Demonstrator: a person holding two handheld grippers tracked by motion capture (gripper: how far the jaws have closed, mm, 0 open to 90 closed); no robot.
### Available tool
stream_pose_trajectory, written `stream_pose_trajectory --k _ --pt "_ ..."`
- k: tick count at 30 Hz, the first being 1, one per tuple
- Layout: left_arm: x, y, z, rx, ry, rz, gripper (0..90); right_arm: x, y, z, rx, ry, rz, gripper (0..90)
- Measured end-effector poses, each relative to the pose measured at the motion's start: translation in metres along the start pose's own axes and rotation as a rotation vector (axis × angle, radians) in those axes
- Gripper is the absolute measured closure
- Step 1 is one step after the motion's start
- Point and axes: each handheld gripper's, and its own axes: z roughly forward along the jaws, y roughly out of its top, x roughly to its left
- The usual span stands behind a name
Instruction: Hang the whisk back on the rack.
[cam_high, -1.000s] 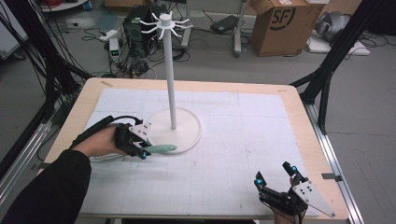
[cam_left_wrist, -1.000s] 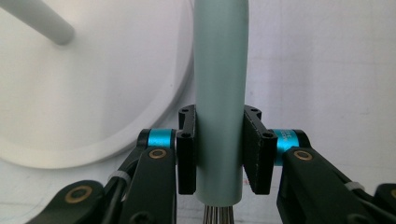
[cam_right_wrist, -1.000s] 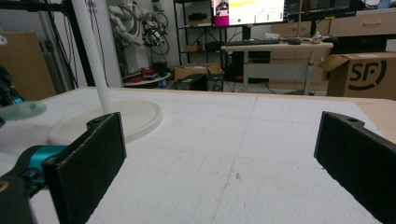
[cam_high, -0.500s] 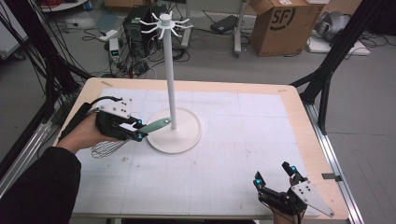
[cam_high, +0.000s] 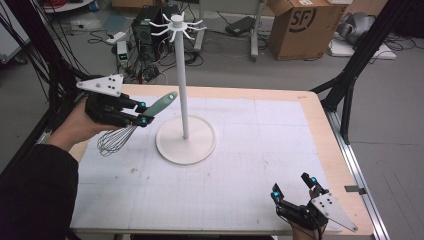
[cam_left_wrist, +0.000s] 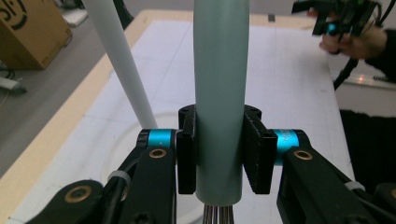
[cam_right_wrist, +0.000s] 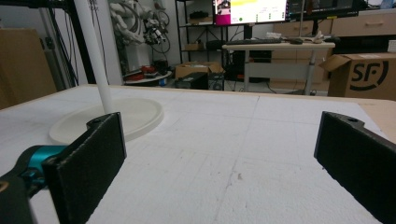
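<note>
At nine o'clock above the table, a whisk (cam_high: 131, 126) hangs in the left gripper (cam_high: 141, 113).
Its pale green handle is pinched between both black pads (cam_left_wrist: 186, 156), pointing up toward one o'clock, with the wire loops drooping below the hand (cam_high: 75, 127). Just beside it, at centre, stands a white hook stand (cam_high: 182, 90) on its round base. Well apart, at five o'clock near the table (cam_high: 260, 95) edge, the right gripper (cam_high: 294, 189) rests with jaws spread wide, holding nothing.
</note>
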Motion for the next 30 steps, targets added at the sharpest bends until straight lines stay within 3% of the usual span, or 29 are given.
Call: stream_pose_trajectory --k 5,11,17,21,22,30 --pt "0.000 0.018 -0.012 -0.061 -0.014 -0.014 69.8 -0.001 0.000 -0.001 -0.004 -0.001 0.004 1.1" --pt "-0.002 0.038 -0.022 -0.064 0.026 0.009 69.8 0.000 0.000 0.000 -0.002 0.003 0.003 1.1" --pt "-0.003 0.052 -0.032 -0.105 0.015 0.006 69.8 -0.001 0.000 0.000 -0.005 0.001 0.004 1.1" --pt "-0.002 0.062 -0.037 -0.103 0.012 -0.011 69.8 -0.001 0.001 0.000 -0.004 0.000 0.004 1.1" --pt "-0.002 0.064 -0.038 -0.113 0.005 -0.035 69.7 -0.001 0.001 -0.001 -0.004 0.001 0.006 1.1" --pt "-0.001 0.069 -0.036 -0.142 0.018 -0.037 69.7 -0.001 0.001 -0.001 -0.005 0.000 0.007 1.1"
